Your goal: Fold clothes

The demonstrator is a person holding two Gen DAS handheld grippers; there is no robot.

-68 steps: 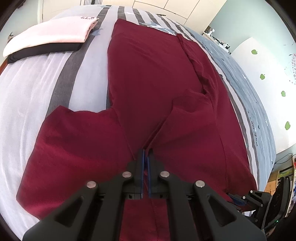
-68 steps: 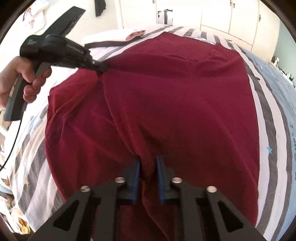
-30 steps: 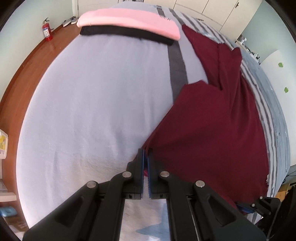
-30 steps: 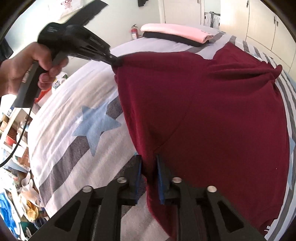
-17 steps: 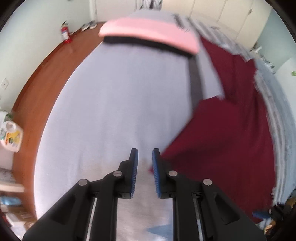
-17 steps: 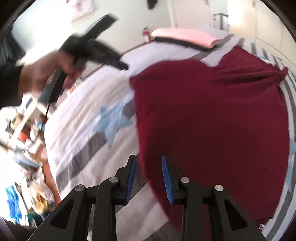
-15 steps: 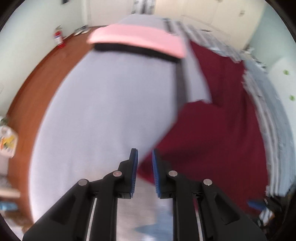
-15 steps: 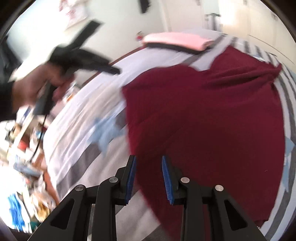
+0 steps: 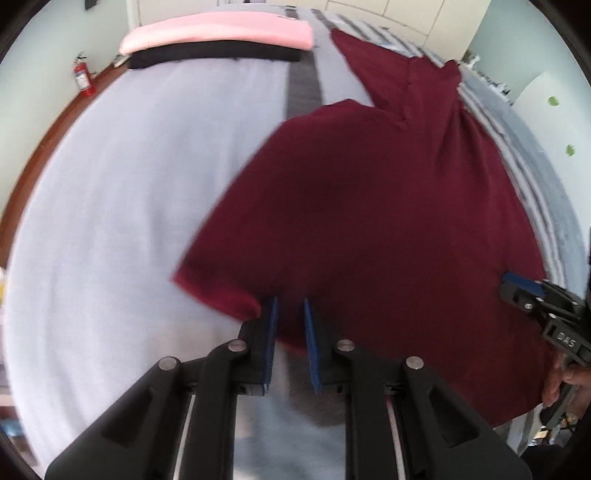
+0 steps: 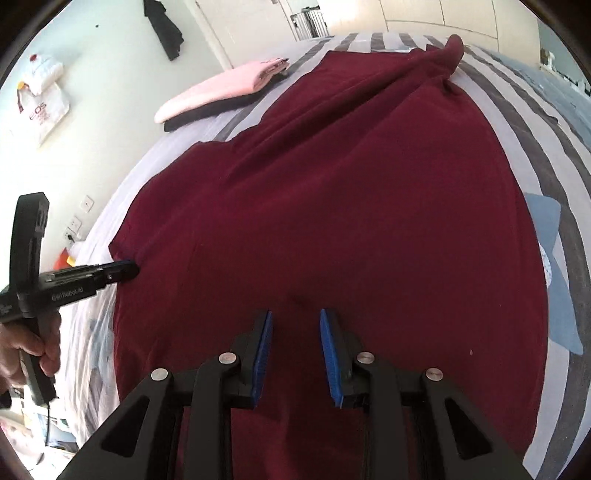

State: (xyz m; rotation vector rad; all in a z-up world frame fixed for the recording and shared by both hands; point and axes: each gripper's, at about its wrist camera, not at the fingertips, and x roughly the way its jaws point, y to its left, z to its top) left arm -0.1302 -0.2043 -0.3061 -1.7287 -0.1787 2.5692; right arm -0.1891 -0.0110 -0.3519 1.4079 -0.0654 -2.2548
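A maroon T-shirt (image 9: 369,221) (image 10: 351,203) lies spread flat on the striped bed (image 9: 110,221). My left gripper (image 9: 290,321) stands open at the shirt's near left edge. The hem shows in the gap between its blue pads (image 9: 271,332), which do not press on it. From the right wrist view its tip (image 10: 129,271) sits at the shirt's left corner, held by a hand (image 10: 22,350). My right gripper (image 10: 295,332) hovers over the shirt's near part. Its jaws are closing a little and grip nothing. It also appears at the shirt's right edge (image 9: 517,291).
A folded pink garment (image 9: 218,33) (image 10: 221,85) on a folded black one (image 9: 214,57) lies at the bed's far end. A fire extinguisher (image 9: 83,74) stands on the wooden floor (image 9: 48,136) to the left. A blue star (image 10: 554,295) marks the sheet on the right.
Both grippers were shut on the shirt's edge a second ago and then let go. Both have since moved across, back over the shirt, which now lies flat.
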